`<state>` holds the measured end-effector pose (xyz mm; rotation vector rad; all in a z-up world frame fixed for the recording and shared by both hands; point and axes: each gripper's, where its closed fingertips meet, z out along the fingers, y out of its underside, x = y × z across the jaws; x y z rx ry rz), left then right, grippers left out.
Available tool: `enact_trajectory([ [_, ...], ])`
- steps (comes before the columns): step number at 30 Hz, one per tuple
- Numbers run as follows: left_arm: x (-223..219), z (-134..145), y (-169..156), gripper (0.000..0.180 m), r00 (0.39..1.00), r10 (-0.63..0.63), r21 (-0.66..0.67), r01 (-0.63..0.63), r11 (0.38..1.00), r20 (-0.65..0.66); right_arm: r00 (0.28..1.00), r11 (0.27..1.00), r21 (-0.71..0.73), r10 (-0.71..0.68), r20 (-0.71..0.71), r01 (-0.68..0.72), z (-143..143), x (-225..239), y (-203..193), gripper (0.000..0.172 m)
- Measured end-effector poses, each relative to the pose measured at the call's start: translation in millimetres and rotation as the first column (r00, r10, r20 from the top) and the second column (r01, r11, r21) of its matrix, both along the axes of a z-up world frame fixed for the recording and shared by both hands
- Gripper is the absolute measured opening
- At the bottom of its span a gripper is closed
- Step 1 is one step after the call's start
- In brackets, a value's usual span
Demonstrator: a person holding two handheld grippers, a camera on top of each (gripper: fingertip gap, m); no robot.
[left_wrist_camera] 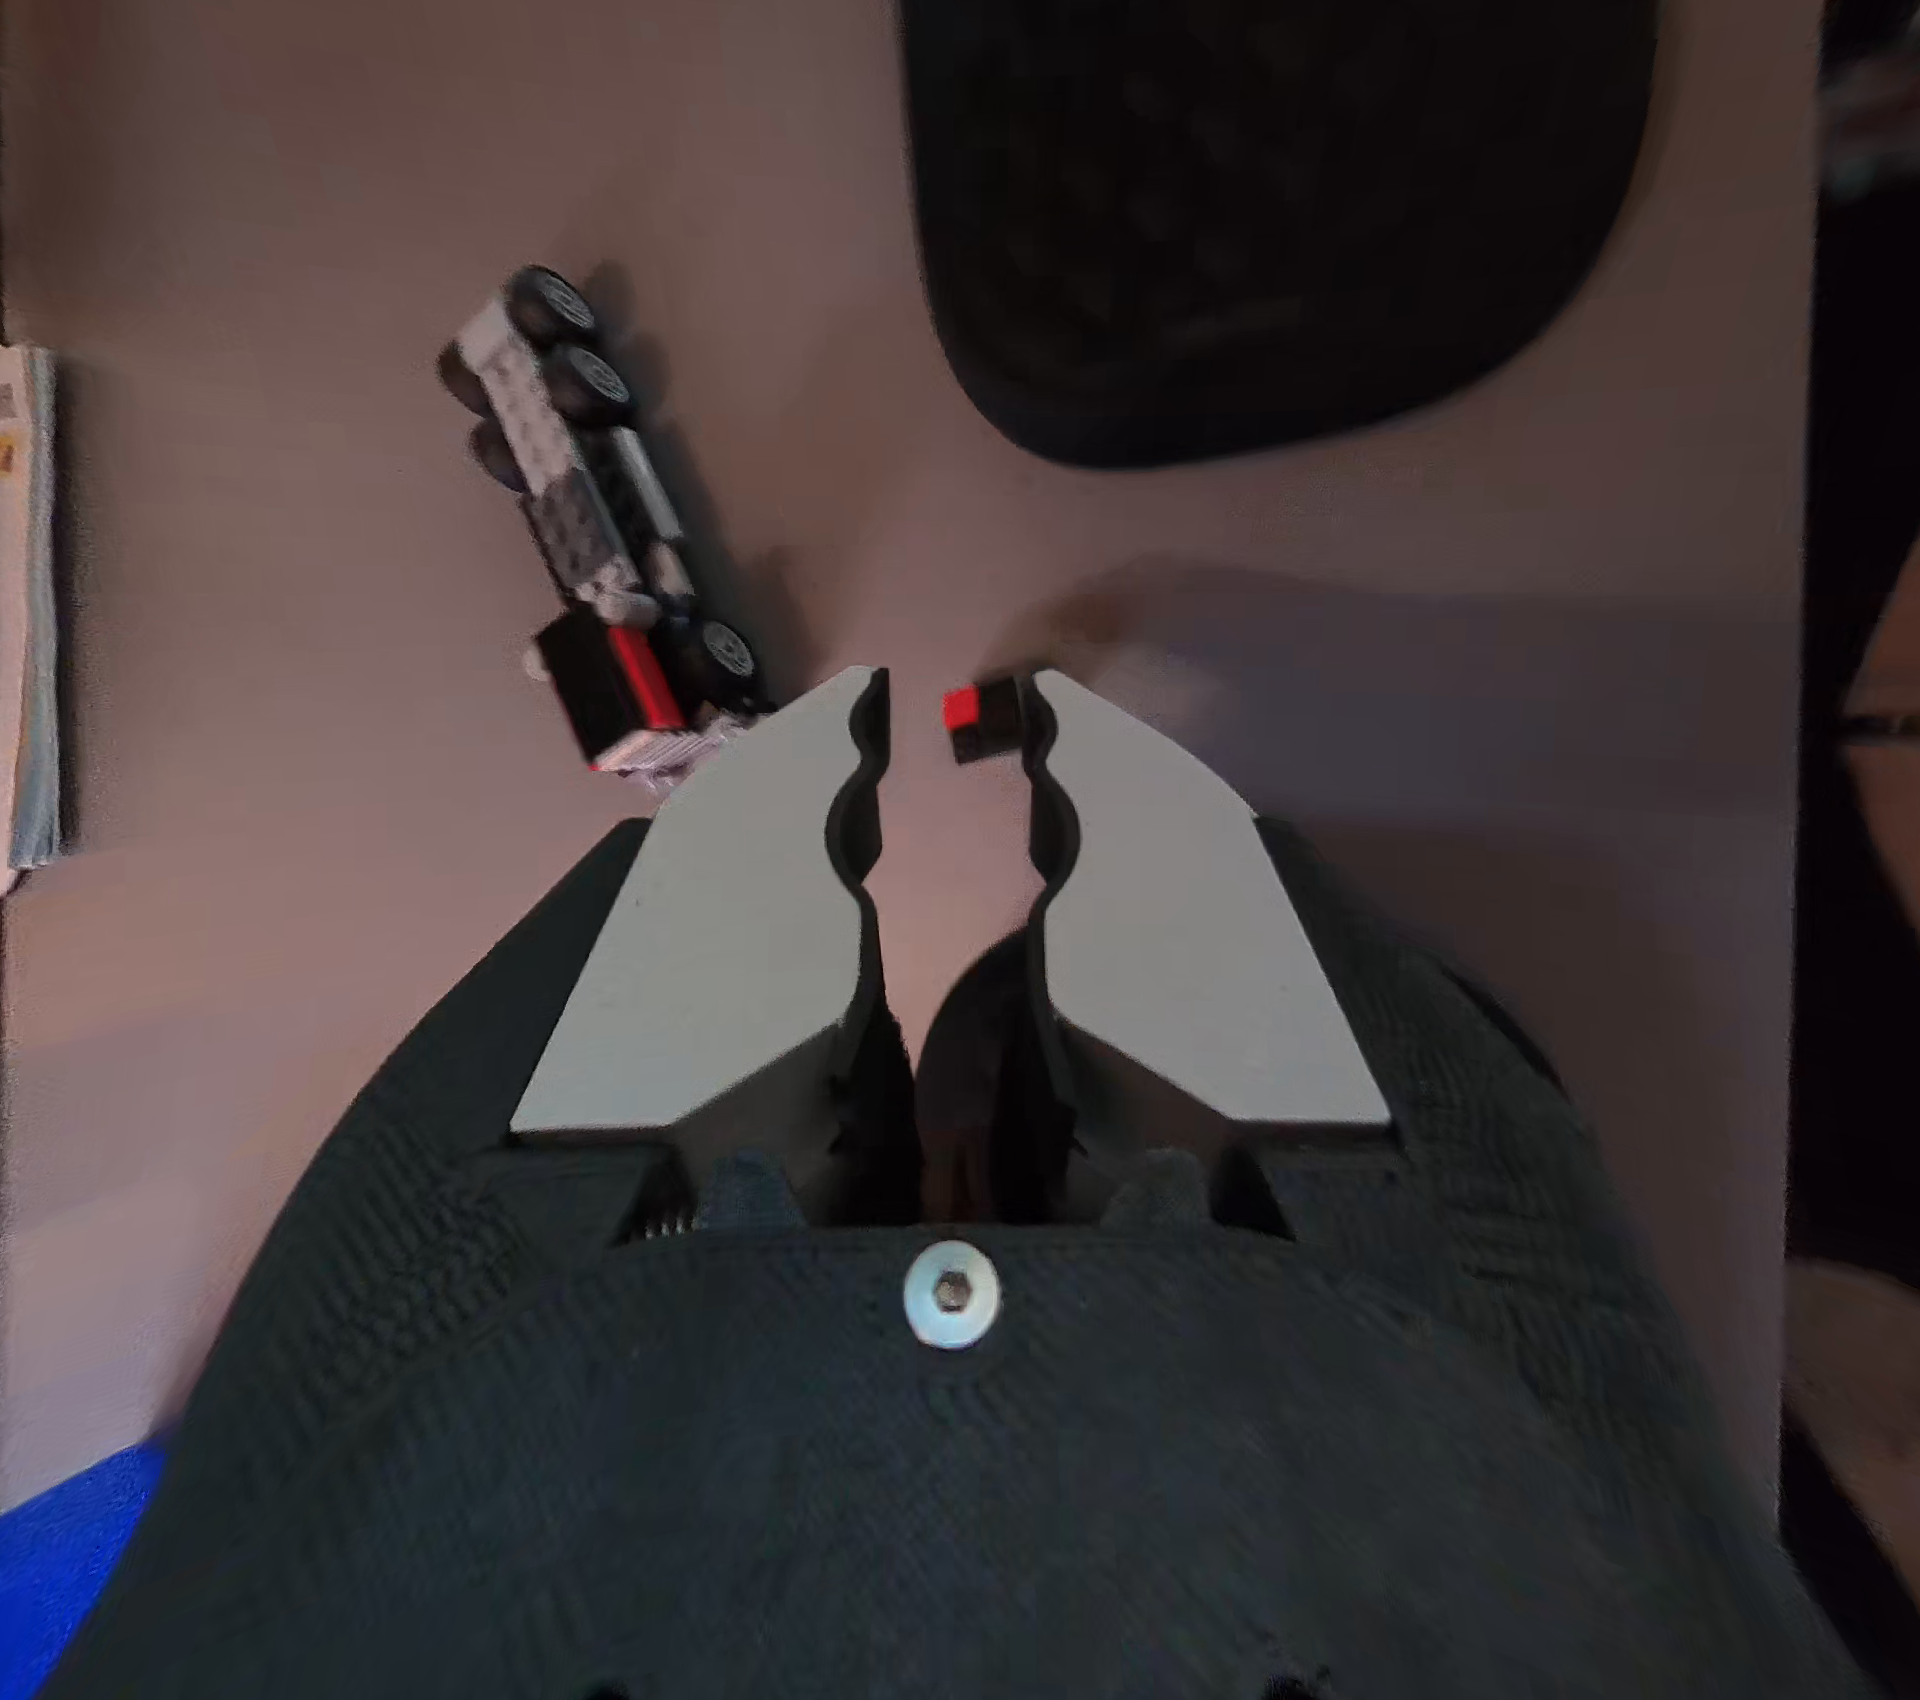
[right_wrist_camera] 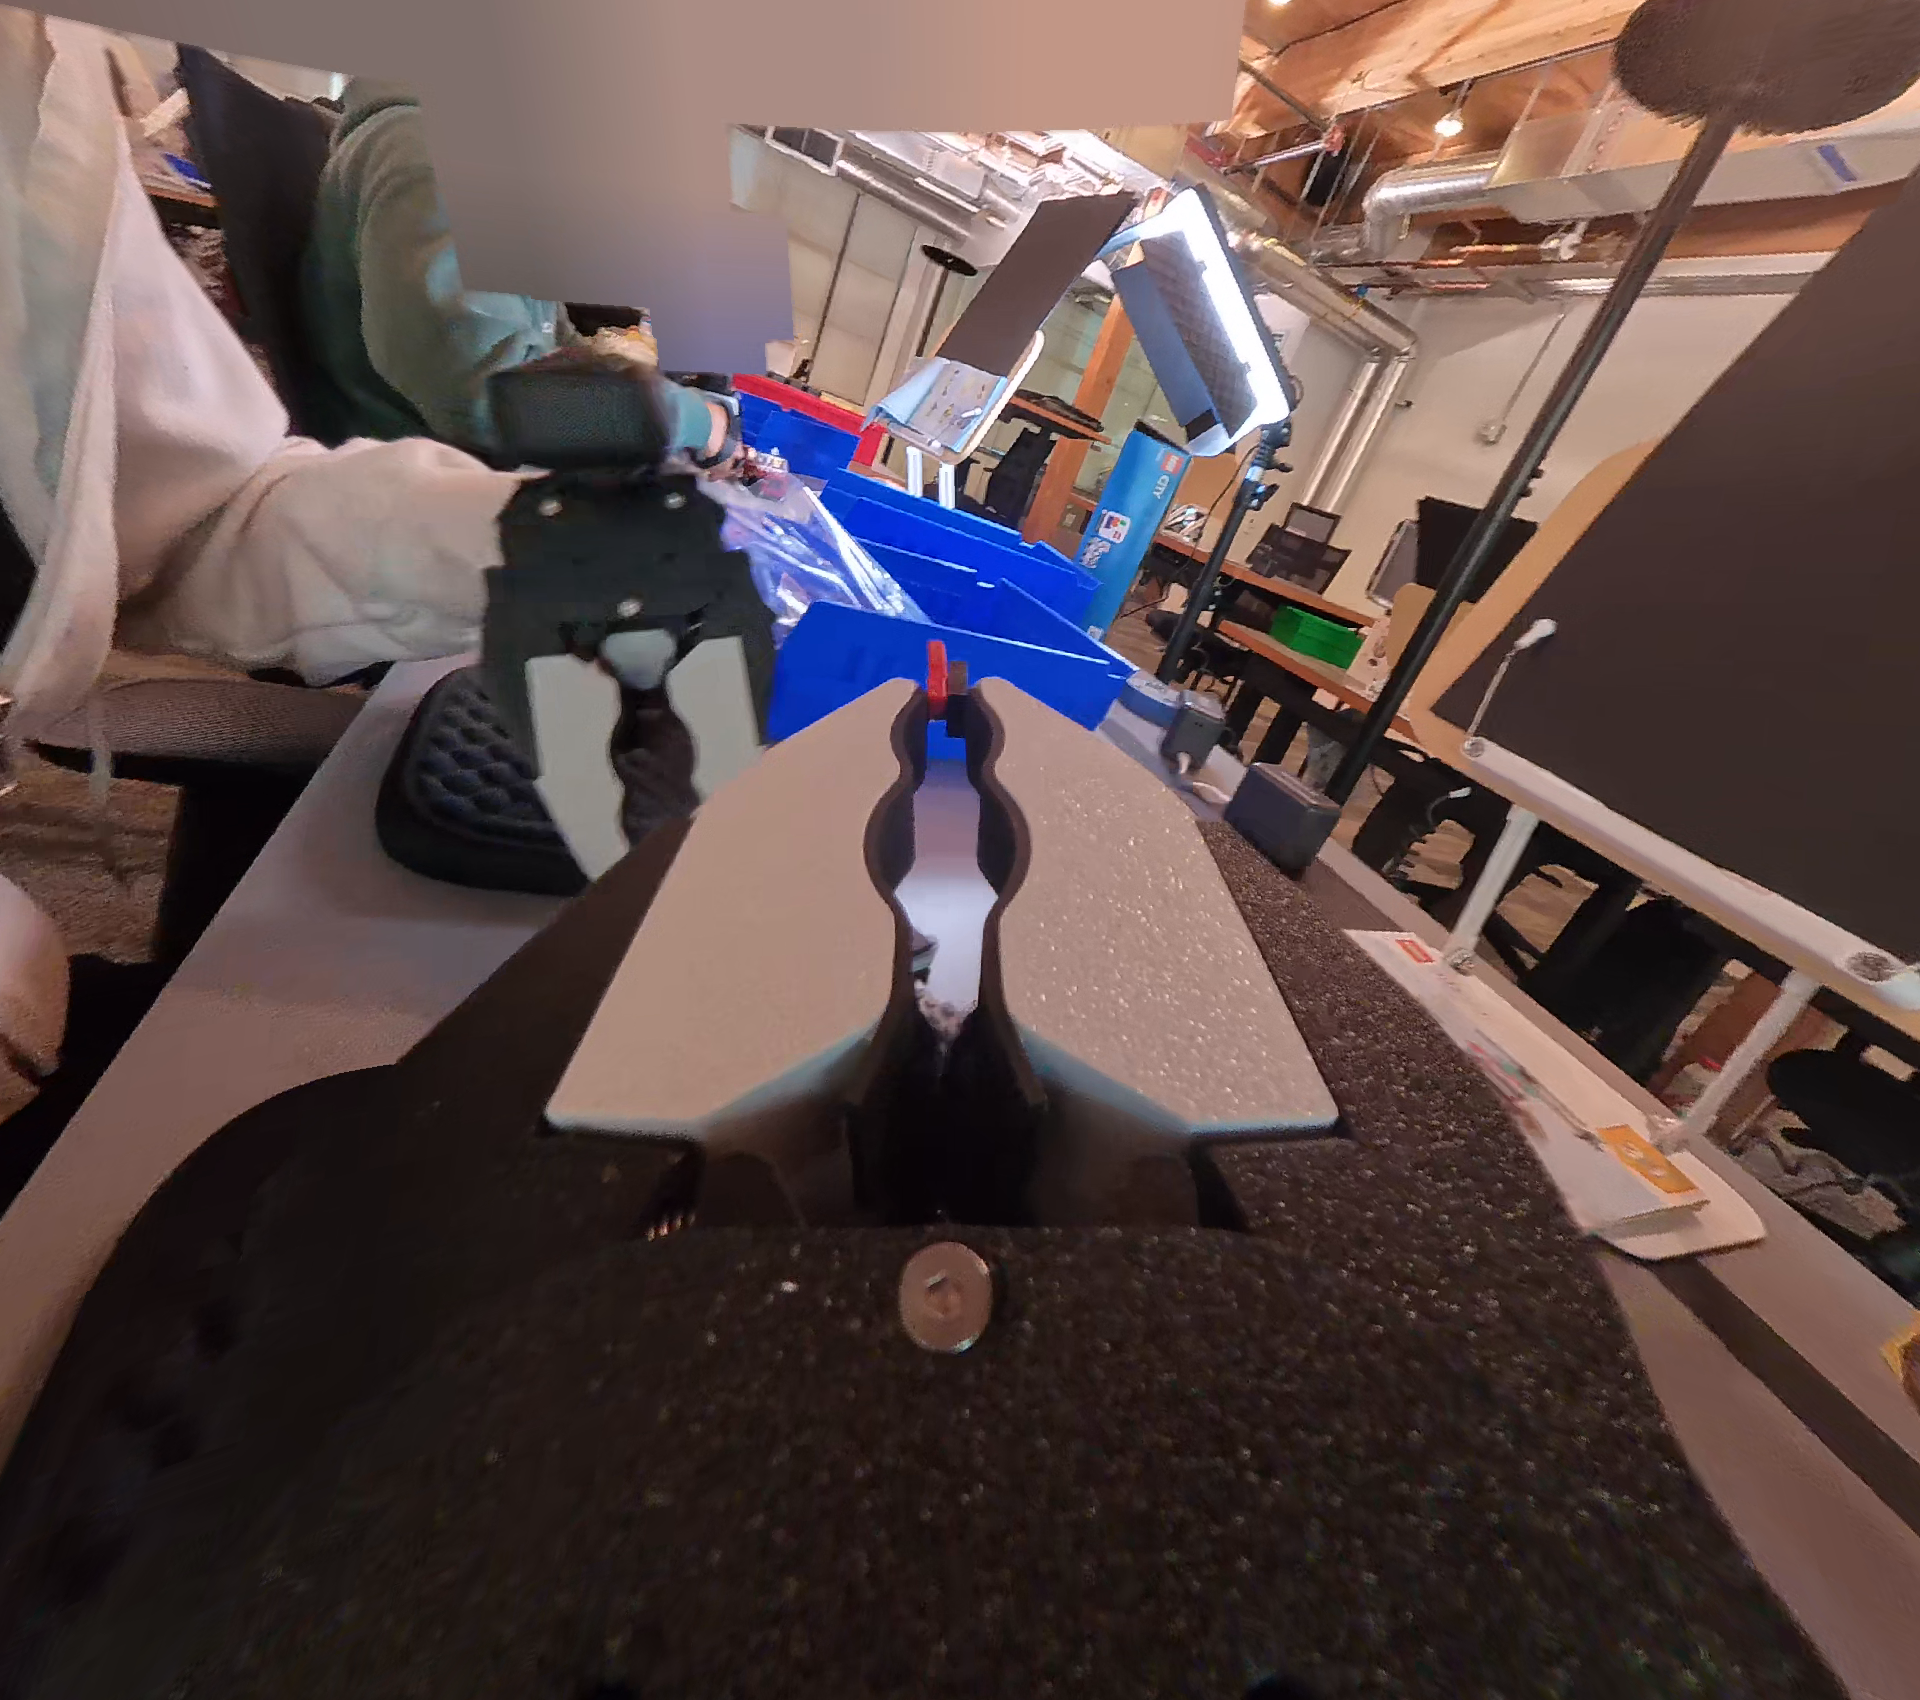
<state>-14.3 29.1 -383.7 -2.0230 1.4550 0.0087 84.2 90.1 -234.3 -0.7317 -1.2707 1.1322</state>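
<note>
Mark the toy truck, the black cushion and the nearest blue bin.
toy truck (left_wrist_camera: 597,507), left wrist view, its grey chassis.
black cushion (left_wrist_camera: 1268,112), left wrist view, its middle.
blue bin (right_wrist_camera: 862,663), right wrist view, its near wall.

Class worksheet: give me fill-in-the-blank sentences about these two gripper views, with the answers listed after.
1. The right gripper pinches a small ___-and-black brick piece.
2. Behind that piece stand ___ bins.
3. The toy truck lies to the ___ of the left gripper.
4. The left gripper's jaws stand ___.

Answers: red; blue; left; open
</note>
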Motion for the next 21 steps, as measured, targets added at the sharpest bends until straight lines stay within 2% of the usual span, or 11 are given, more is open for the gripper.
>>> enact_trajectory([
  [2, 7, 20, 11, 0.027, 0.981, 0.024, 0.025, -0.03, 0.999, 0.193, 1.0, 1.0, -0.007, 0.021, 0.016, -0.021, -3, -3, -3, 0.006],
  [4, 23, 54, 23, 0.028, 0.881, -0.009, 0.058, -0.021, 0.998, 0.474, 0.999, 0.999, -0.026, 0.044, 0.009, -0.044, -3, -7, -6, 0.006],
  [6, 38, 100, 31, 0.028, 0.671, -0.074, 0.101, -0.001, 0.995, 0.738, 0.998, 0.996, -0.07, 0.059, -0.012, -0.059, 0, -11, -7, 0.006],
  [8, 40, 139, 41, 0.027, 0.403, -0.089, 0.101, -0.01, 0.995, 0.911, 0.995, 0.989, -0.13, 0.069, -0.067, -0.077, 5, -13, -5, 0.006],
  [11, 35, 166, 58, 0.024, -0.005, 0.084, -0.084, 0.089, 0.993, 0.996, 0.991, 0.977, -0.197, 0.06, -0.119, -0.083, 5, -17, 2, 0.006],
  [13, 37, 164, 63, 0.024, -0.13, 0.177, -0.147, 0.213, 0.966, 0.976, 0.995, 0.982, -0.18, 0.035, -0.09, -0.051, -2, -24, 3, 0.006],
  [15, 41, 157, 60, 0.021, -0.151, 0.17, -0.128, 0.253, 0.959, 0.974, 0.999, 0.987, -0.161, 0.019, -0.034, -0.025, -11, -32, 2, 0.006],
  [16, 43, 152, 55, 0.02, -0.12, 0.133, -0.101, 0.242, 0.965, 0.984, 1.0, 0.986, -0.163, 0.024, -0.012, -0.026, -14, -35, 1, 0.006],
  [17, 47, 145, 53, 0.019, -0.043, 0.072, -0.062, 0.207, 0.976, 0.996, 0.999, 0.985, -0.172, 0.033, -0.001, -0.033, -17, -38, 0, 0.006],
  [19, 48, 131, 55, 0.019, 0.179, -0.075, 0.061, 0.087, 0.994, 0.981, 0.999, 0.982, -0.185, 0.047, 0.002, -0.045, -19, -40, -1, 0.006],
  [21, 46, 132, 53, 0.016, 0.297, -0.199, 0.201, 0.024, 0.979, 0.934, 0.998, 0.983, -0.175, 0.054, 0.011, -0.051, -20, -41, -4, 0.006],
])
